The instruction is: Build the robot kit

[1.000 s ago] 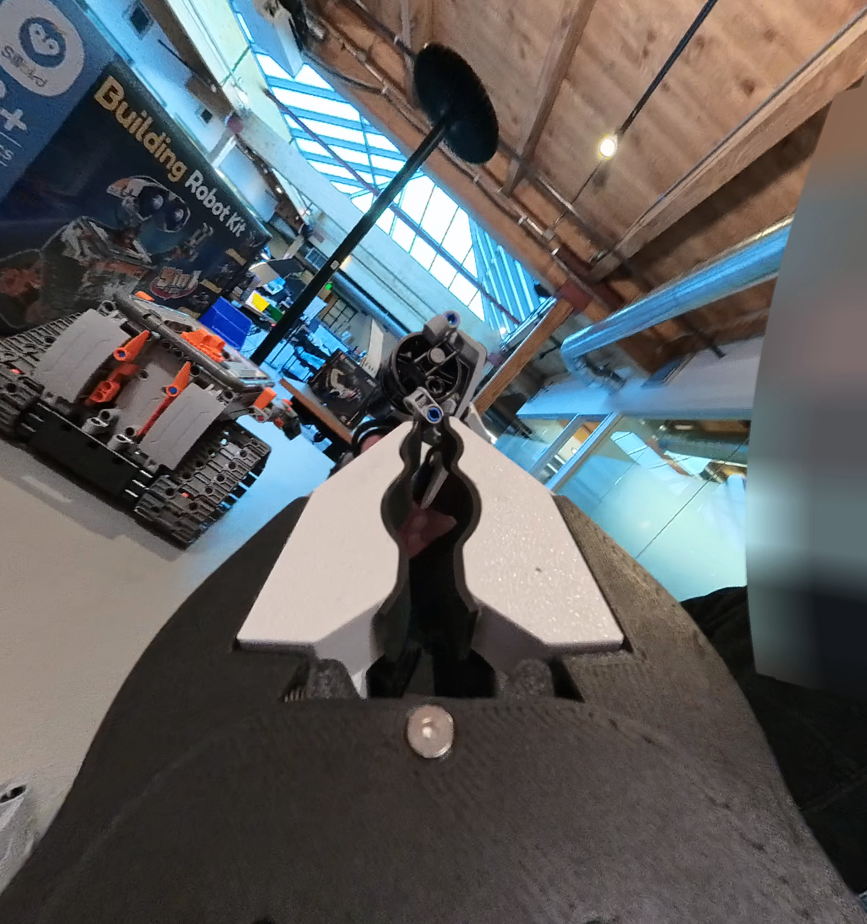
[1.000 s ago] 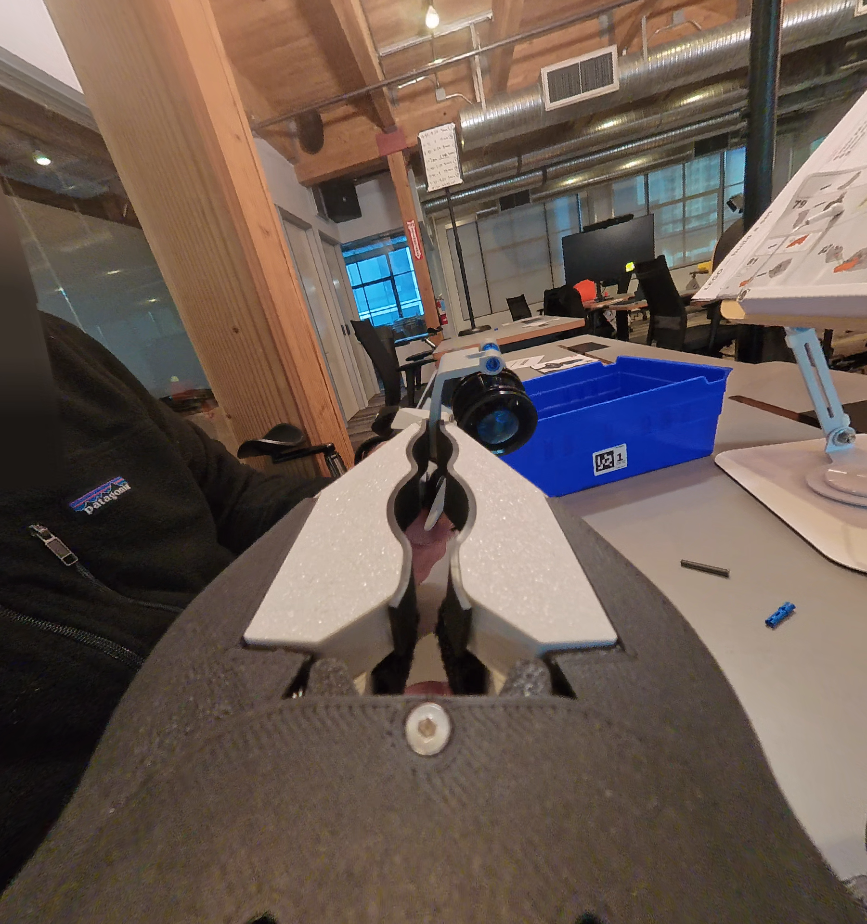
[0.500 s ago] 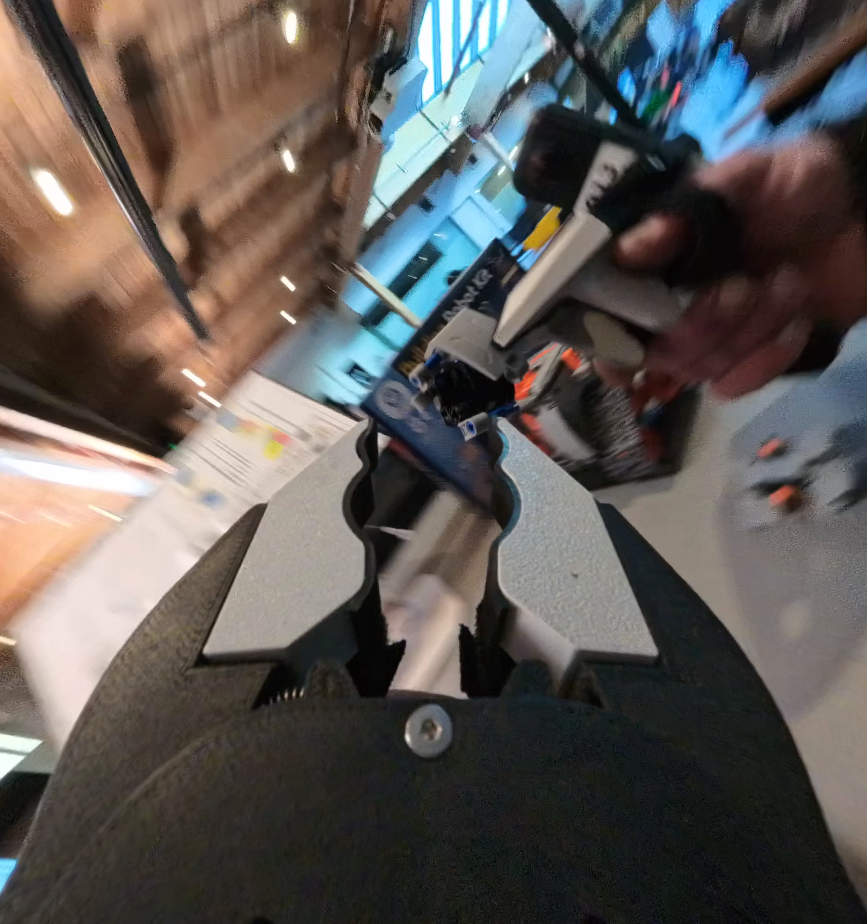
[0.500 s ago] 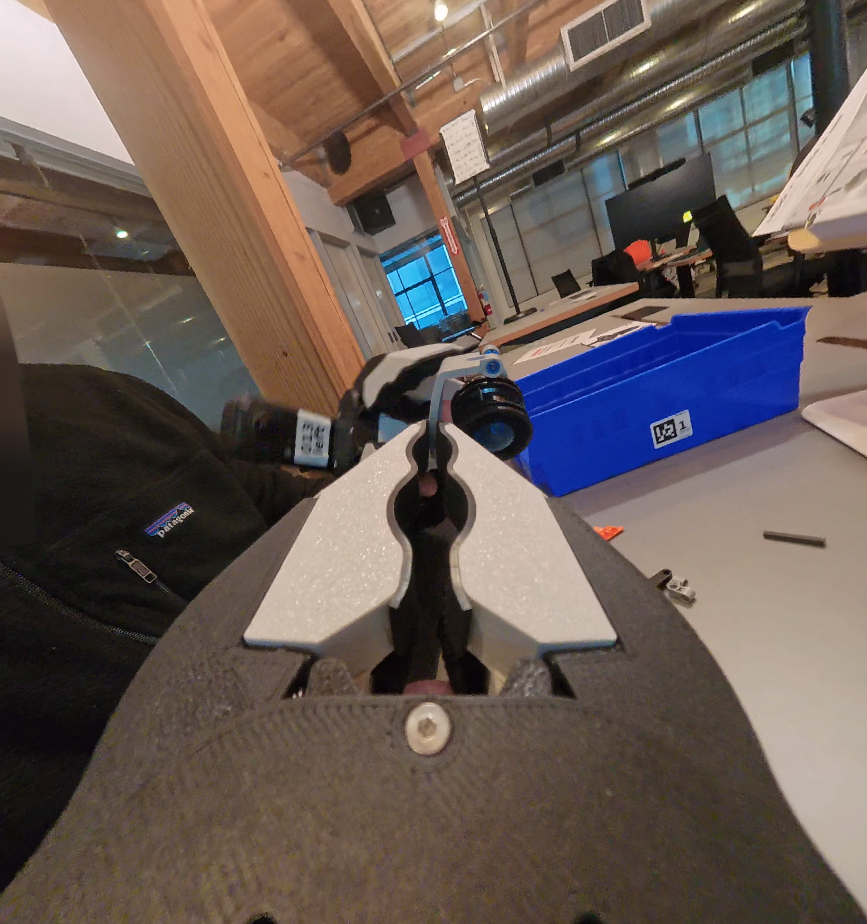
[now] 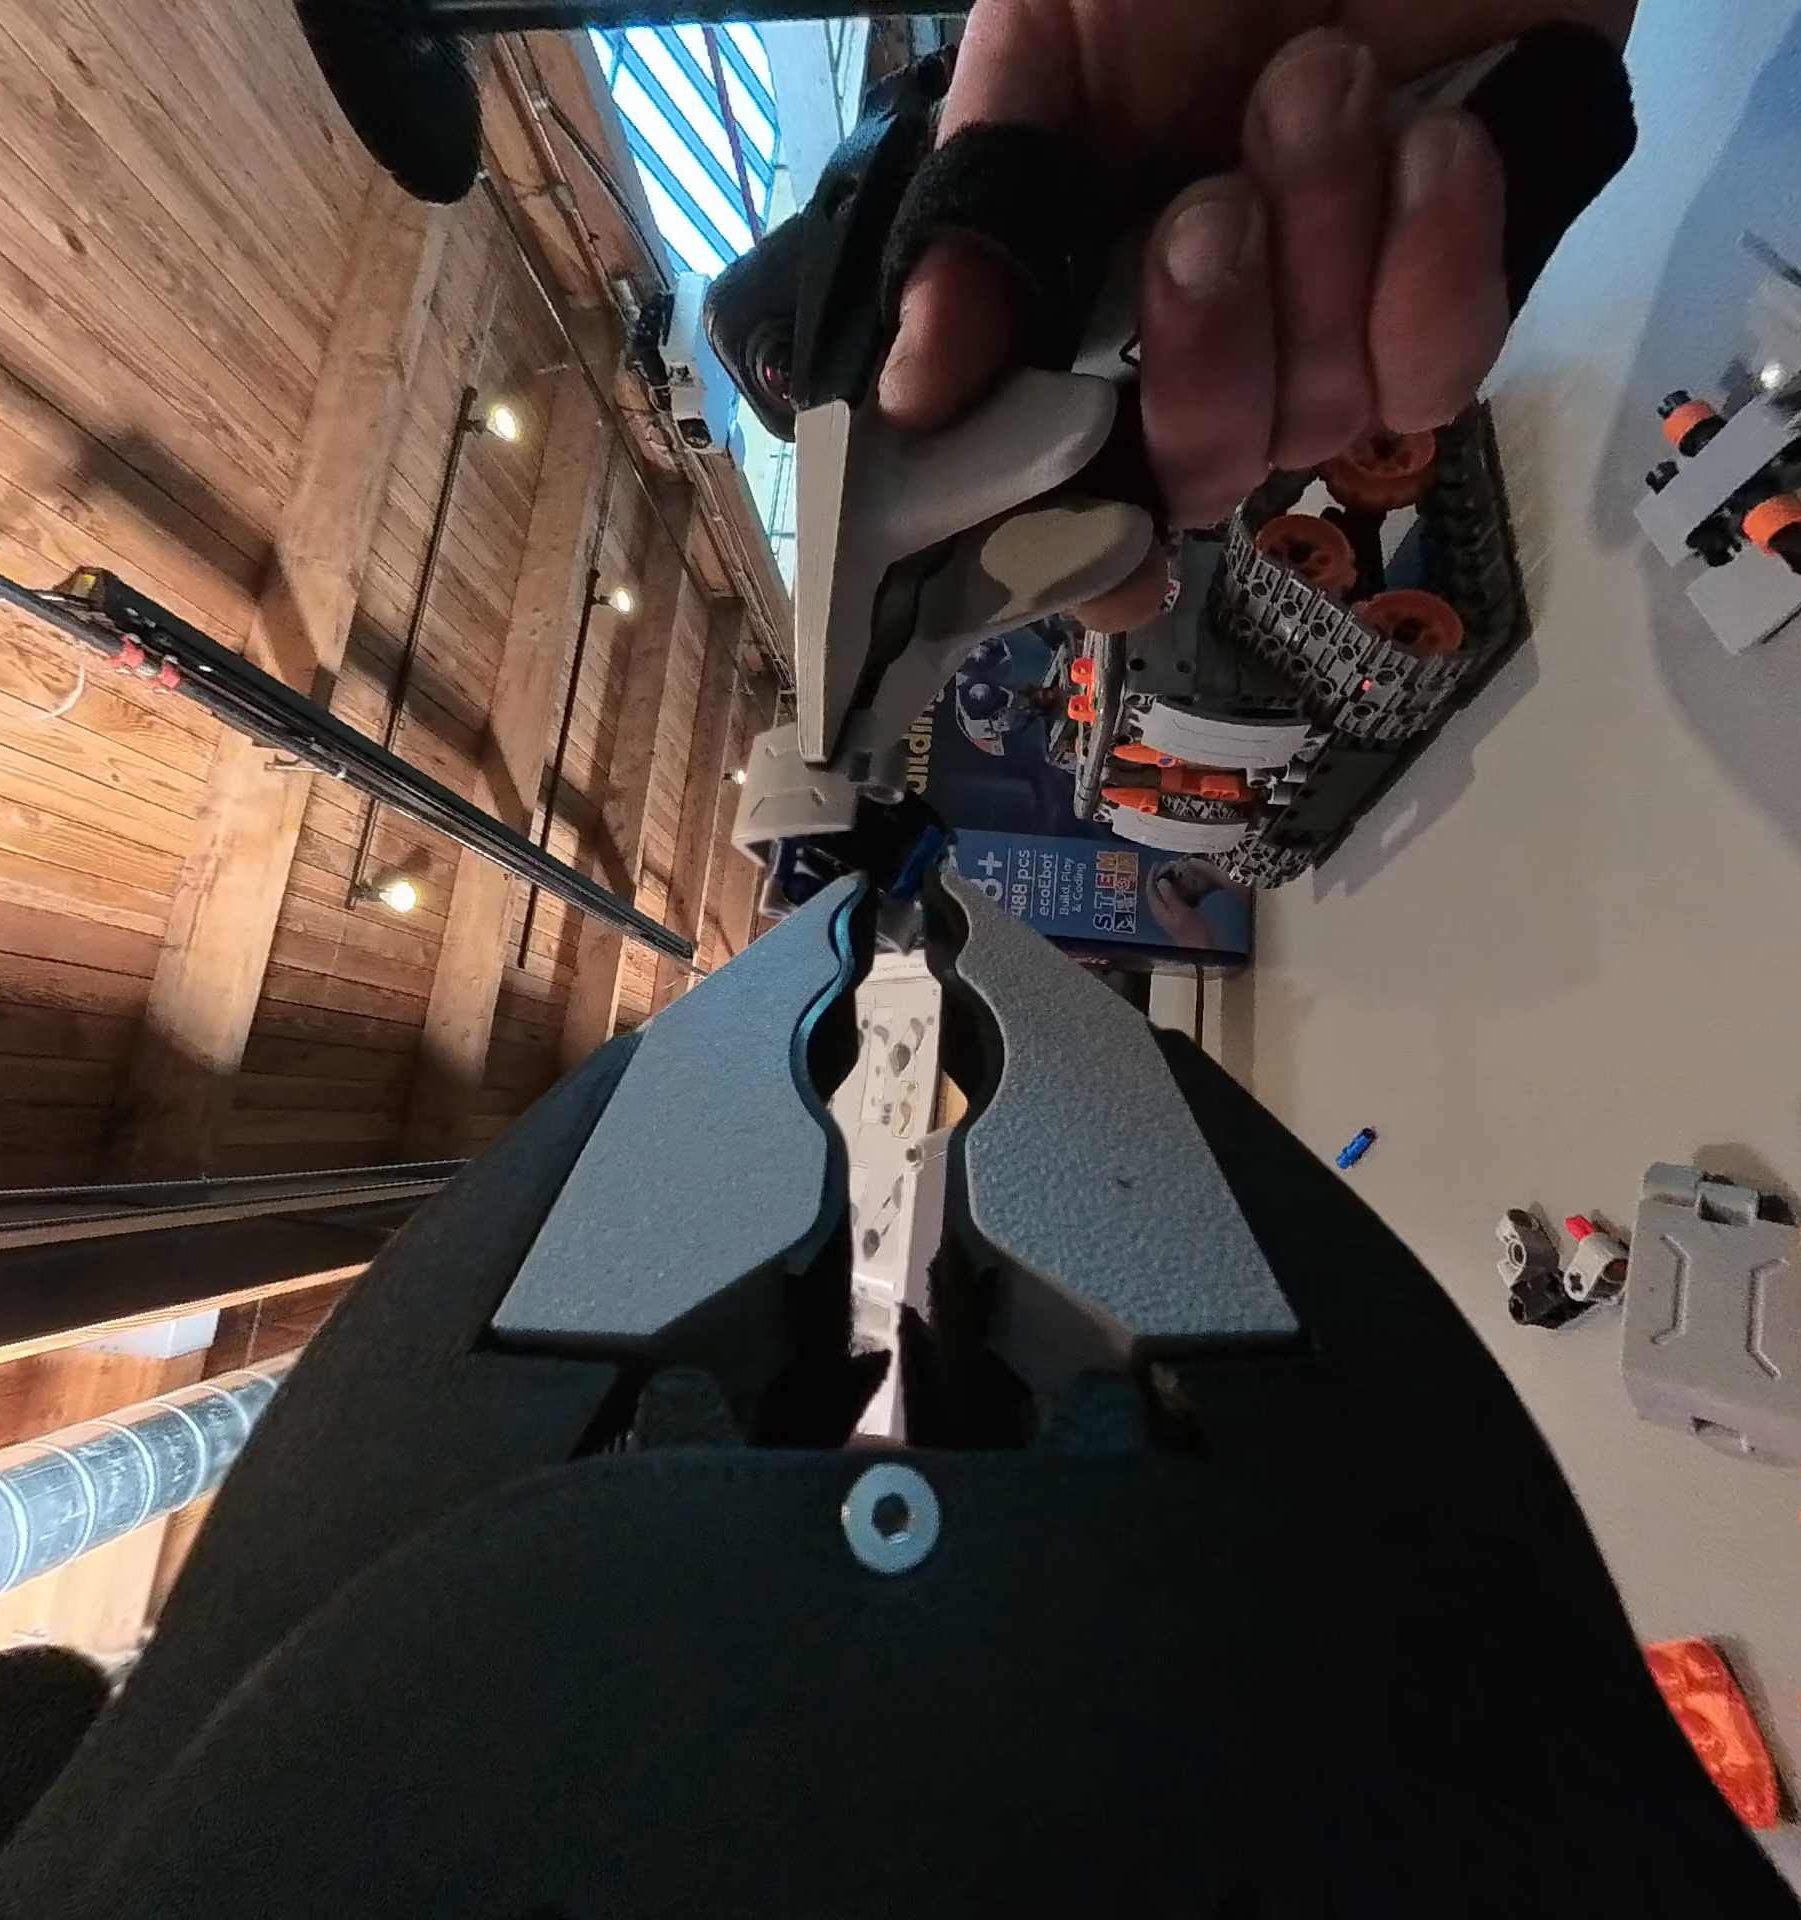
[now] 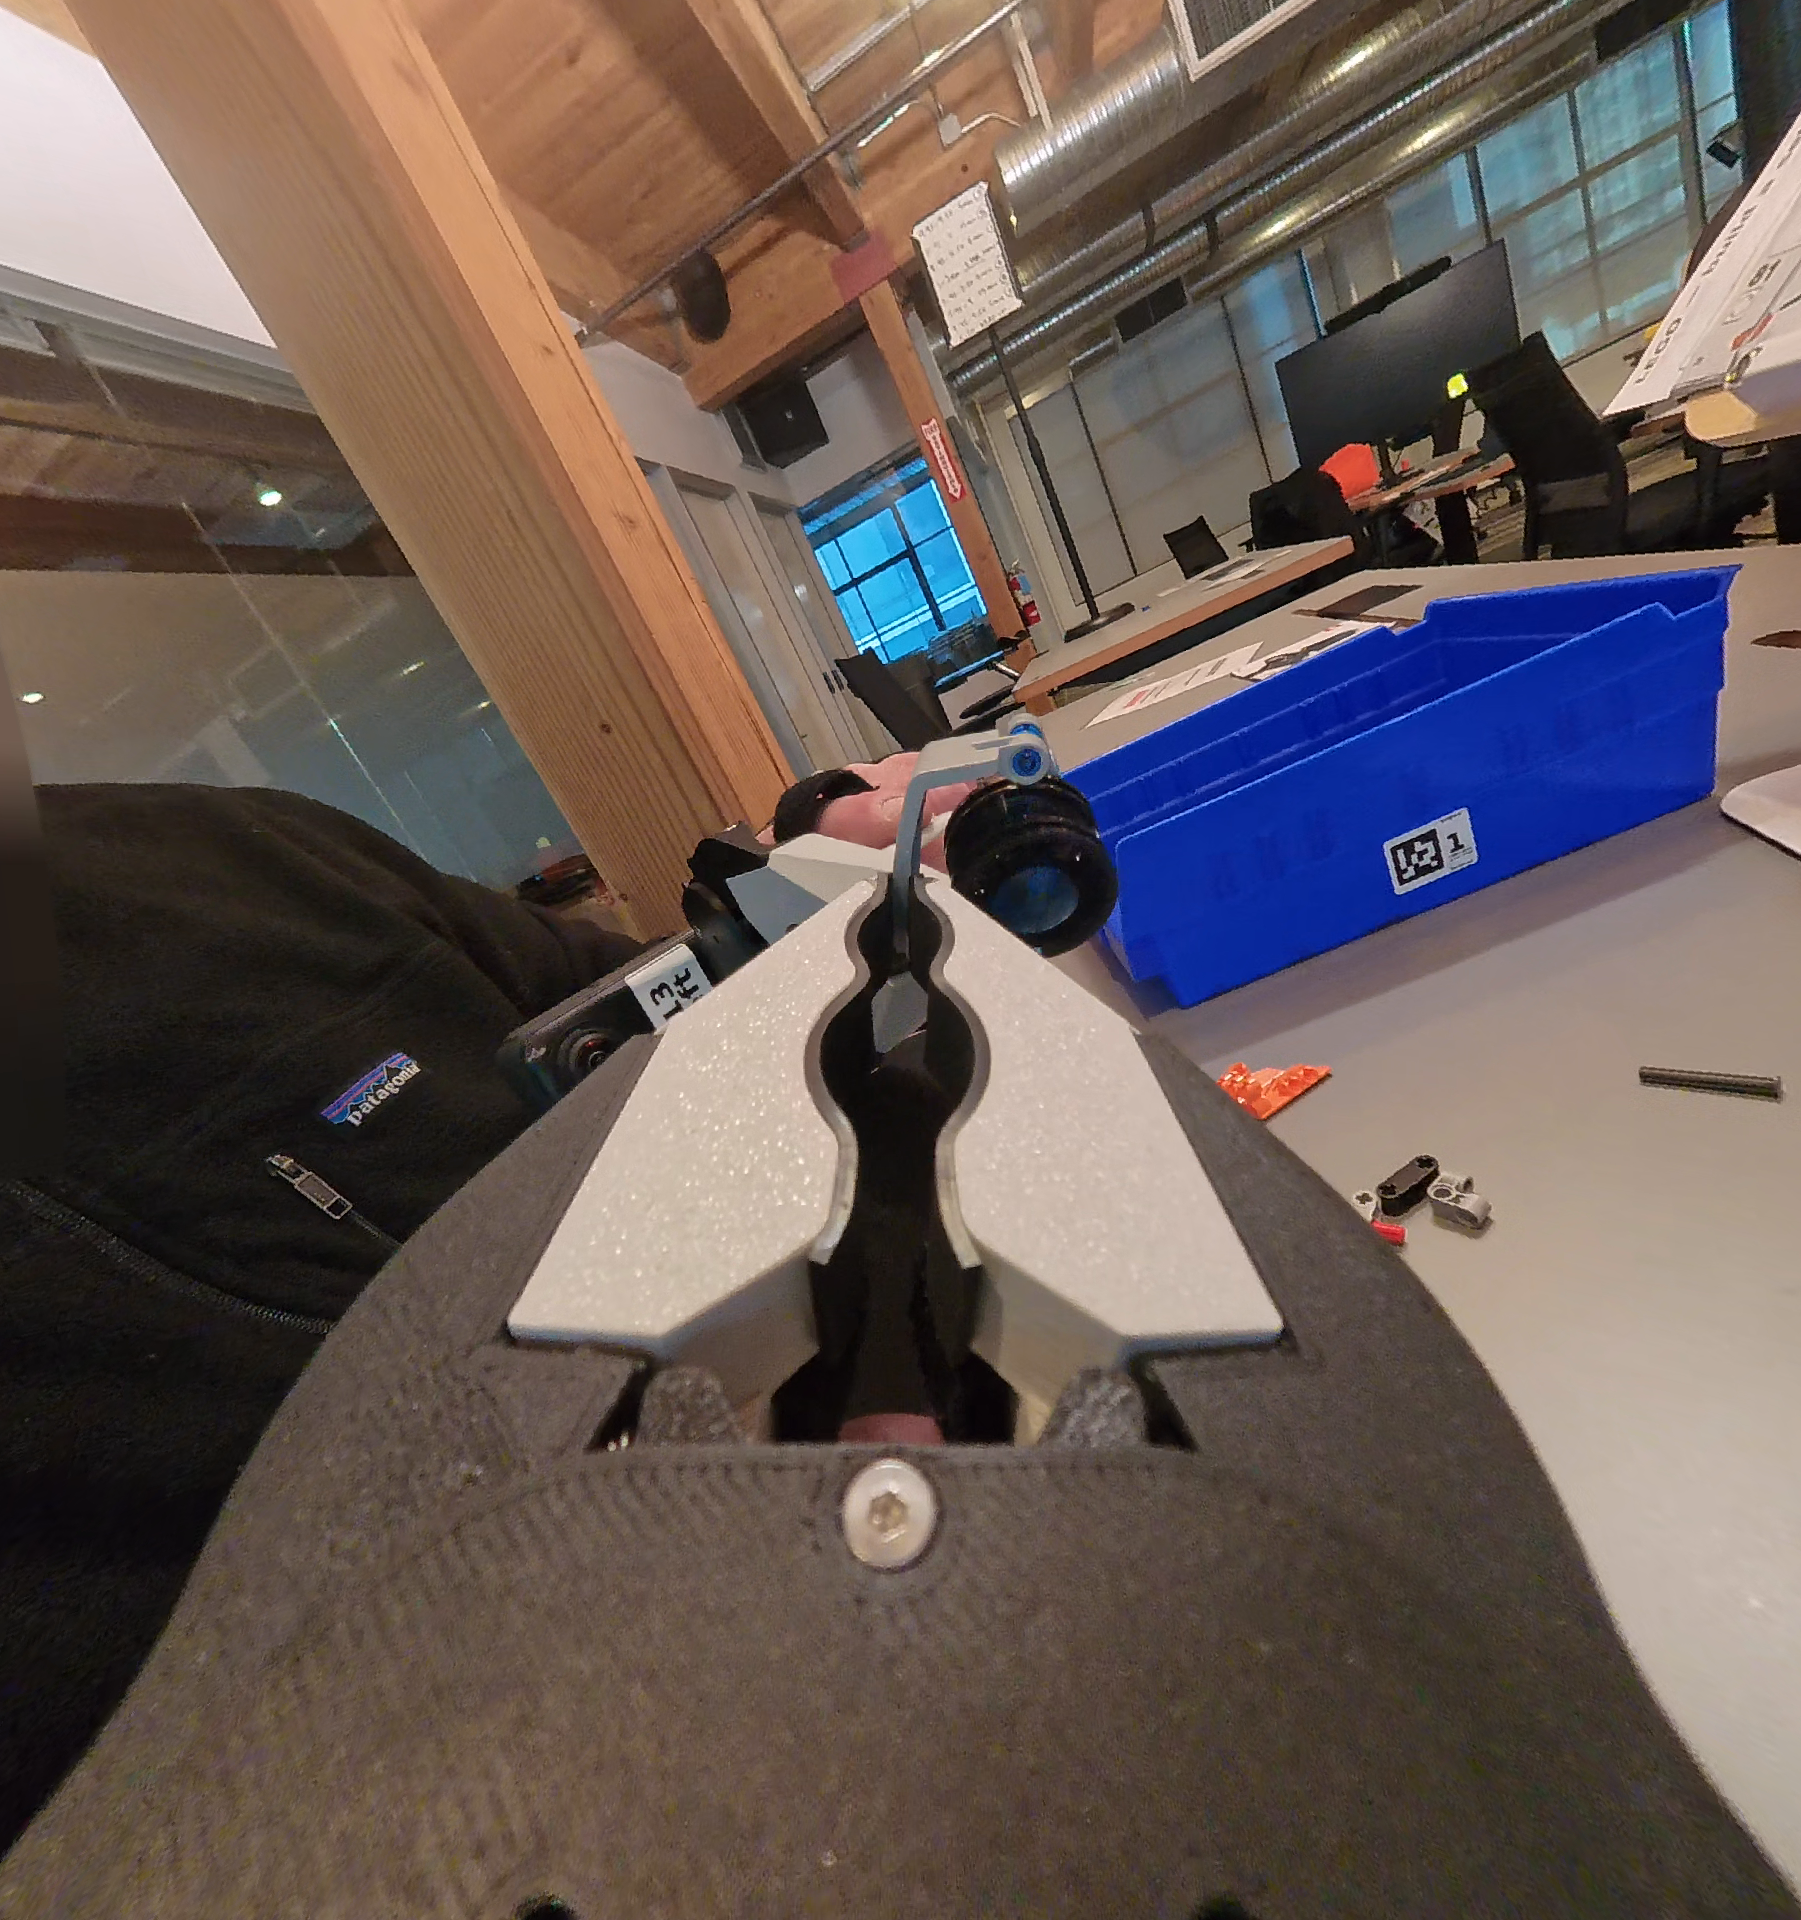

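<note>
2 grippers meet over a grey table (image 6: 1654, 1403). The right gripper (image 6: 901, 894) has its jaws clamped on the grey arm of a small brick-built piece (image 6: 989, 821), a bent grey arm with a blue pin and a black wheel with a blue hub at its far end. The left gripper (image 5: 901, 899) has its jaws a little apart, its tips just at the blue-and-black end of that same piece, shown in the left wrist view (image 5: 875, 821); whether they touch it cannot be told. In that view the right gripper (image 5: 834, 748) comes in from above, held by a hand (image 5: 1260, 229).

1 blue bin (image 6: 1415, 769) stands on the table beyond the wheel, its near wall bearing a square coded sticker; its inside is mostly hidden, and no contents can be made out.

Between the bin and the right gripper the tabletop lies open, with only small parts on it: 1 black rod (image 6: 1709, 1082), 1 orange piece (image 6: 1273, 1086), and a cluster of black and grey connectors (image 6: 1426, 1195). In the left wrist view, 1 tracked brick vehicle (image 5: 1322, 665) stands in front of 1 dark blue kit box (image 5: 1093, 883), with 1 grey canister-shaped part (image 5: 1717, 1340), several orange parts (image 5: 1706, 1735) and 1 small blue pin (image 5: 1355, 1147) spread apart on the surface.
</note>
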The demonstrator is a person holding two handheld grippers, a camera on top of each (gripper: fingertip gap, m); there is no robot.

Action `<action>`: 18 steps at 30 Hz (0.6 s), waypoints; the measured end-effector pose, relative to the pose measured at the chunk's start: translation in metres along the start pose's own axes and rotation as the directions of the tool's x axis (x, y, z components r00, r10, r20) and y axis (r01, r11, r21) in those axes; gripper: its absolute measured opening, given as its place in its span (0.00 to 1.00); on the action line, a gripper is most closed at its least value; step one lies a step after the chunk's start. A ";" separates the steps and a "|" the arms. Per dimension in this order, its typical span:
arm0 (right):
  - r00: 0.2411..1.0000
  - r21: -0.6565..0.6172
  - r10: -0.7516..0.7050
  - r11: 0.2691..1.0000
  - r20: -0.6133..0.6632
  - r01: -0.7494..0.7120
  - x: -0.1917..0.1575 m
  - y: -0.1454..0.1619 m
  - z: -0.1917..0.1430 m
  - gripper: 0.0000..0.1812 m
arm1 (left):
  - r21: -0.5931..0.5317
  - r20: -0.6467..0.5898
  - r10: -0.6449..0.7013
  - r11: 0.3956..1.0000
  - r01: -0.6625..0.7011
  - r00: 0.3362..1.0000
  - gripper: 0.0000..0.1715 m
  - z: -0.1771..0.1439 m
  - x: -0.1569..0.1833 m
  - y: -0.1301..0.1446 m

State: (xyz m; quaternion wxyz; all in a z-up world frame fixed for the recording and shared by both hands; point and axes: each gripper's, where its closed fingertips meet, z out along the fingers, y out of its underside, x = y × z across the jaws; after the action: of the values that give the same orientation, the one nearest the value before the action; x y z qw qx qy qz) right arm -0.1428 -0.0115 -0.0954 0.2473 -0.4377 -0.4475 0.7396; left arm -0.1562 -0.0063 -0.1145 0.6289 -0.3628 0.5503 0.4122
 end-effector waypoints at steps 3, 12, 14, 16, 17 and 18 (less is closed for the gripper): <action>1.000 0.021 0.005 1.000 0.015 -0.005 -0.003 -0.004 0.000 0.00 | 0.001 0.008 -0.045 0.999 0.045 0.999 0.03 0.001 -0.004 -0.003; 0.999 0.045 -0.041 0.998 0.016 0.041 -0.009 -0.006 0.003 0.00 | 0.047 0.077 -0.367 0.930 0.365 0.927 0.00 -0.001 -0.039 -0.010; 0.995 0.075 -0.096 0.993 0.012 0.095 -0.015 -0.015 0.004 0.00 | 0.015 0.057 -0.347 0.938 0.347 0.936 0.00 0.003 -0.034 -0.007; 0.998 0.097 -0.064 0.993 0.007 0.063 -0.010 -0.019 -0.001 0.00 | 0.042 0.055 -0.360 0.933 0.358 0.931 0.00 -0.003 -0.035 -0.008; 0.999 0.095 -0.043 0.995 0.004 0.043 -0.007 -0.017 -0.003 0.00 | 0.055 0.055 -0.366 0.930 0.363 0.929 0.00 -0.007 -0.038 -0.009; 0.999 0.078 -0.032 0.997 0.005 0.031 -0.005 -0.014 -0.003 0.00 | 0.039 0.070 -0.350 0.937 0.348 0.934 0.02 -0.008 -0.039 -0.006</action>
State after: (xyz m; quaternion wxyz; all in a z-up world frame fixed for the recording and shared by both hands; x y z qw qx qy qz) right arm -0.1383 -0.0075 -0.0812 0.2742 -0.4184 -0.4261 0.7538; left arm -0.1564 -0.0203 -0.0766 0.7172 -0.4305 0.4585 0.3002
